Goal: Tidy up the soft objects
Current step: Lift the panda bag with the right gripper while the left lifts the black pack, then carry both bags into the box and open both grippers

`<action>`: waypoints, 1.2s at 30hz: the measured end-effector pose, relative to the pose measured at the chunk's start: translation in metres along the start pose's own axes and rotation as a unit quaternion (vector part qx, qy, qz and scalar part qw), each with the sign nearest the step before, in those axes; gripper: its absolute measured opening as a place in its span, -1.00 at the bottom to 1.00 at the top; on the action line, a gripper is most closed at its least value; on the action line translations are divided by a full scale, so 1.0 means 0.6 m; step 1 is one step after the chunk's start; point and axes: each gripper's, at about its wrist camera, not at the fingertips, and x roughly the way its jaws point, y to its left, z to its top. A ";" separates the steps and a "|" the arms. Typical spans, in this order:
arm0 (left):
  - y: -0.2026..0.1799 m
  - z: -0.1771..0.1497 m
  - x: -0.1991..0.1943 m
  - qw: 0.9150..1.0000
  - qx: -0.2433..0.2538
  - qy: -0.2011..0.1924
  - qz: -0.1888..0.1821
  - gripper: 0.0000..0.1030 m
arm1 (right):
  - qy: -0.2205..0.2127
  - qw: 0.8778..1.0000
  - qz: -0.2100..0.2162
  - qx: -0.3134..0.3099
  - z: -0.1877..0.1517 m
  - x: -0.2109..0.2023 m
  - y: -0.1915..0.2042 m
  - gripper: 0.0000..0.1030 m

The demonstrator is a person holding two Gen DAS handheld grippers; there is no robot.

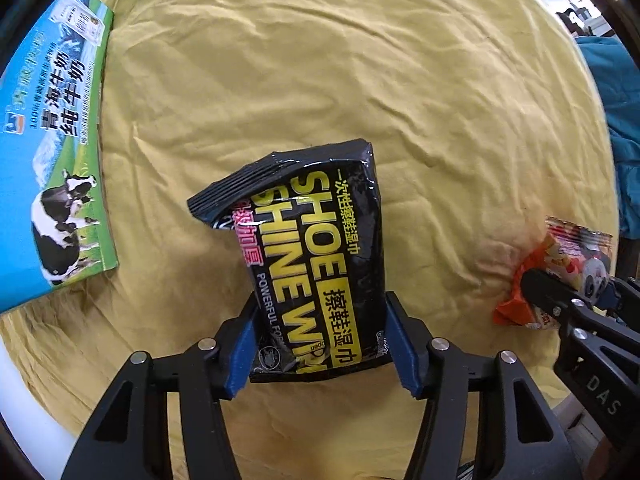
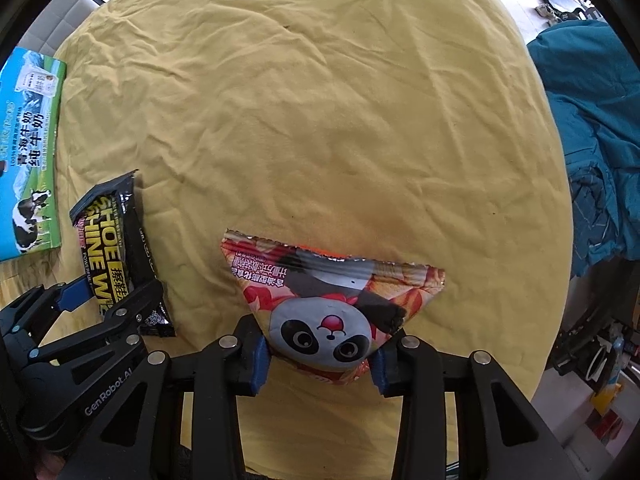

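Observation:
My left gripper (image 1: 322, 344) is shut on a black shoe shine wipes pack (image 1: 316, 248) with yellow lettering, gripped at its near end above the yellow cloth (image 1: 320, 60). The pack also shows in the right wrist view (image 2: 116, 248), with the left gripper (image 2: 108, 300) on it. My right gripper (image 2: 320, 364) is shut on a red and orange snack bag with a panda face (image 2: 332, 304). That bag (image 1: 560, 272) and the right gripper (image 1: 576, 300) show at the right edge of the left wrist view.
A blue and green milk carton box with a cow picture (image 1: 52, 152) lies at the left on the cloth, also in the right wrist view (image 2: 28, 160). A teal fabric (image 2: 592, 140) lies off the cloth's right edge. Floor clutter (image 2: 600, 360) sits lower right.

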 end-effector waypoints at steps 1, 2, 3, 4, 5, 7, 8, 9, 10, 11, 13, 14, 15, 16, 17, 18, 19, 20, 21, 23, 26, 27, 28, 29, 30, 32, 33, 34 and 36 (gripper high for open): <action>0.000 -0.005 -0.006 1.000 0.001 -0.004 -0.003 0.07 | -0.003 1.000 0.002 0.000 -0.002 -0.005 0.001 -0.20; -0.001 -0.007 -0.010 1.000 0.001 -0.007 -0.004 0.07 | -0.005 1.000 0.006 0.000 -0.003 -0.010 0.001 -0.21; -0.003 -0.010 -0.019 1.000 0.003 -0.014 -0.006 0.07 | -0.007 1.000 0.009 0.000 -0.007 -0.016 0.003 -0.21; -0.004 -0.012 -0.030 1.000 0.004 -0.021 -0.008 0.07 | -0.012 1.000 0.011 0.000 -0.008 -0.024 0.004 -0.21; -0.003 -0.015 -0.041 1.000 0.006 -0.028 -0.010 0.07 | -0.015 1.000 0.012 -0.001 -0.009 -0.030 0.006 -0.21; -0.001 -0.021 -0.063 0.999 0.010 -0.043 -0.011 0.07 | -0.026 1.000 0.014 -0.004 -0.010 -0.048 0.010 -0.22; 0.004 -0.026 -0.078 0.999 0.011 -0.049 -0.012 0.07 | -0.030 0.999 0.017 -0.005 -0.010 -0.058 0.012 -0.22; 0.007 -0.030 -0.091 0.998 0.012 -0.058 -0.014 0.06 | -0.035 0.999 0.021 -0.006 -0.011 -0.067 0.015 -0.22; 0.009 -0.033 -0.102 0.998 0.012 -0.065 -0.015 0.06 | -0.041 0.999 0.024 -0.008 -0.010 -0.079 0.019 -0.22; 0.013 -0.035 -0.116 0.997 0.012 -0.075 -0.016 0.06 | -0.046 0.999 0.027 -0.009 -0.010 -0.089 0.023 -0.22; 0.022 -0.039 -0.138 0.996 0.010 -0.088 -0.019 0.06 | -0.053 0.998 0.033 -0.013 -0.007 -0.109 0.030 -0.22; 0.025 -0.040 -0.149 0.995 0.008 -0.092 -0.023 0.06 | -0.059 0.997 0.037 -0.015 -0.007 -0.120 0.036 -0.22; 0.032 -0.044 -0.159 0.995 0.004 -0.098 -0.027 0.06 | -0.066 0.997 0.042 -0.018 -0.006 -0.135 0.044 -0.22; 0.040 -0.046 -0.172 0.994 0.001 -0.105 -0.032 0.06 | -0.071 0.996 0.045 -0.021 -0.005 -0.147 0.051 -0.22; 0.052 -0.050 -0.172 0.993 0.000 -0.109 -0.036 0.06 | -0.077 0.996 0.048 -0.024 -0.004 -0.159 0.059 -0.22; 0.060 -0.052 -0.186 0.992 -0.002 -0.117 -0.040 0.06 | -0.082 0.995 0.051 -0.026 -0.004 -0.167 0.065 -0.22; 0.067 -0.055 -0.200 0.991 -0.004 -0.125 -0.042 0.06 | -0.088 0.994 0.054 -0.030 -0.003 -0.181 0.075 -0.22; 0.072 -0.055 -0.213 0.991 -0.005 -0.130 -0.043 0.06 | -0.092 0.994 0.056 -0.032 -0.003 -0.188 0.082 -0.23; 0.081 -0.057 -0.227 0.990 -0.007 -0.137 -0.046 0.06 | -0.099 0.993 0.060 -0.036 -0.002 -0.204 0.097 -0.23; 0.094 -0.054 -0.255 0.988 -0.011 -0.147 -0.053 0.06 | -0.108 0.991 0.065 -0.041 -0.004 -0.223 0.113 -0.23; 0.120 -0.057 -0.291 0.984 -0.016 -0.165 -0.063 0.06 | -0.123 0.989 0.072 -0.049 -0.006 -0.262 0.157 -0.23; 0.132 -0.057 -0.296 0.983 -0.016 -0.171 -0.065 0.06 | -0.127 0.988 0.075 -0.052 -0.004 -0.272 0.170 -0.23; 0.145 -0.059 -0.308 0.982 -0.017 -0.177 -0.067 0.06 | -0.131 0.987 0.077 -0.054 -0.006 -0.281 0.179 -0.23; 0.158 -0.060 -0.315 0.981 -0.019 -0.182 -0.070 0.05 | -0.137 0.986 0.077 -0.057 -0.005 -0.293 0.200 -0.23; 0.170 -0.062 -0.323 0.980 -0.021 -0.185 -0.073 0.05 | -0.141 0.985 0.078 -0.060 -0.005 -0.302 0.213 -0.23; 0.195 -0.066 -0.338 0.978 -0.023 -0.194 -0.074 0.05 | -0.148 0.983 0.081 -0.066 -0.007 -0.319 0.250 -0.23; 0.213 -0.070 -0.348 0.977 -0.024 -0.200 -0.075 0.05 | -0.151 0.983 0.084 -0.069 -0.009 -0.326 0.266 -0.23; 0.228 -0.072 -0.353 0.976 -0.025 -0.204 -0.075 0.05 | -0.152 0.982 0.088 -0.072 -0.009 -0.330 0.284 -0.23; 0.261 -0.077 -0.367 0.974 -0.029 -0.213 -0.076 0.05 | -0.154 0.980 0.096 -0.079 -0.010 -0.338 0.320 -0.23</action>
